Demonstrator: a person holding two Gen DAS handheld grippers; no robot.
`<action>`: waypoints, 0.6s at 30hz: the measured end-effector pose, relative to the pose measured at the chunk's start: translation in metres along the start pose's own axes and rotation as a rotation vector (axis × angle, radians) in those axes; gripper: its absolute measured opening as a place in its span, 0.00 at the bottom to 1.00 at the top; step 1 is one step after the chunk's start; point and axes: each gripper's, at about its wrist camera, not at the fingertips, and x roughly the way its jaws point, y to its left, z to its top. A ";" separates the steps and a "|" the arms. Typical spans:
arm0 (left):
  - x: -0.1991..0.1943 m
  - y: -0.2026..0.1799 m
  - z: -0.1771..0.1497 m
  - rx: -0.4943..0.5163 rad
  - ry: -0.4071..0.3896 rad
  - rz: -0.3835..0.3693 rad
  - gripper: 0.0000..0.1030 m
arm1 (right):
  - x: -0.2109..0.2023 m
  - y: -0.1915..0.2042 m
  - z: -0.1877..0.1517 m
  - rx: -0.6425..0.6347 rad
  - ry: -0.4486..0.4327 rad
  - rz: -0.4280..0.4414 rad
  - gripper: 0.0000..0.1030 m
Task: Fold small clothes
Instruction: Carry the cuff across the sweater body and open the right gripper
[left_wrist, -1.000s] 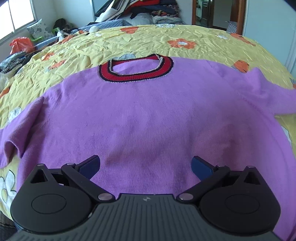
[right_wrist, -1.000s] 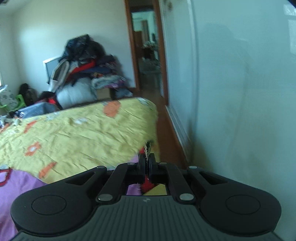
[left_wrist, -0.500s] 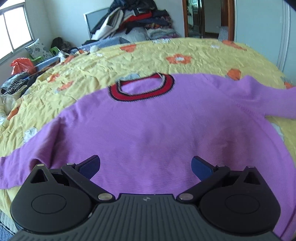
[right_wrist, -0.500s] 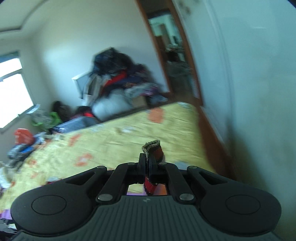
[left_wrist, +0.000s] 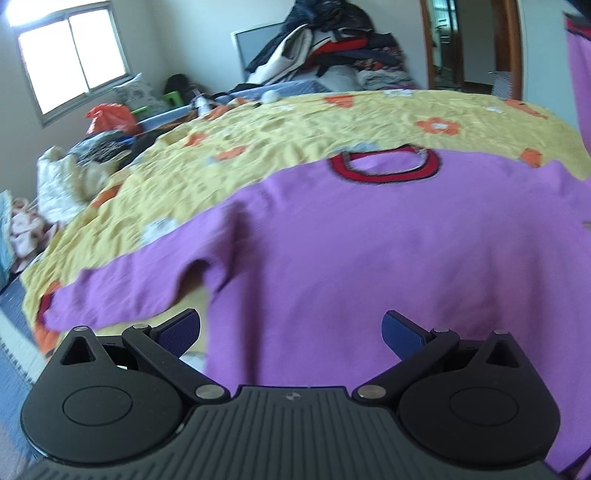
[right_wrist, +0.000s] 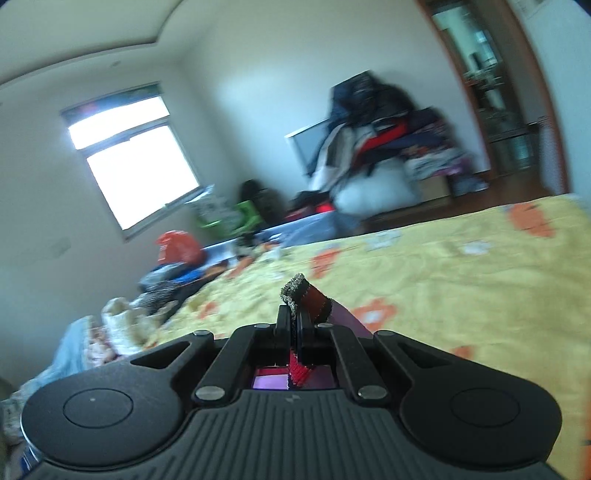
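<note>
The sweater (left_wrist: 388, 236) lies flat, front down or up I cannot tell, on the bed (left_wrist: 295, 122), its collar (left_wrist: 386, 166) at 12 o'clock from the left gripper (left_wrist: 291, 328) and its body filling the view ahead. At 9 o'clock the left sleeve (left_wrist: 129, 291) trails off toward the bed's edge, slightly rumpled where it joins the body. The left gripper hovers above the hem end with its jaws spread wide and nothing between them. At 2 o'clock in the left view a strip of purple (left_wrist: 580, 74) hangs down from above, which I judge to be the other sleeve lifted off the bed. The right gripper (right_wrist: 294, 325) is clamped fully onto the red, dark-edged cuff (right_wrist: 308, 293), which sticks out past the fingertips. The knit looks soft, light and limp, so it should drape and follow wherever an end is carried, and it may stretch or drag the body if pulled hard. A ribbed cuff, the hem or the collar seems the firmest place to pinch; the plain middle would likely bunch. The bedspread is wrinkled and may catch the cloth a little.
</note>
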 end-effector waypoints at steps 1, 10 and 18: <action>-0.001 0.007 -0.004 -0.004 0.005 0.012 1.00 | 0.013 0.012 -0.005 0.006 0.008 0.027 0.03; 0.004 0.056 -0.026 -0.075 0.056 0.071 1.00 | 0.109 0.082 -0.080 0.061 0.147 0.165 0.03; 0.006 0.064 -0.033 -0.083 0.071 0.082 1.00 | 0.153 0.127 -0.119 0.064 0.230 0.242 0.03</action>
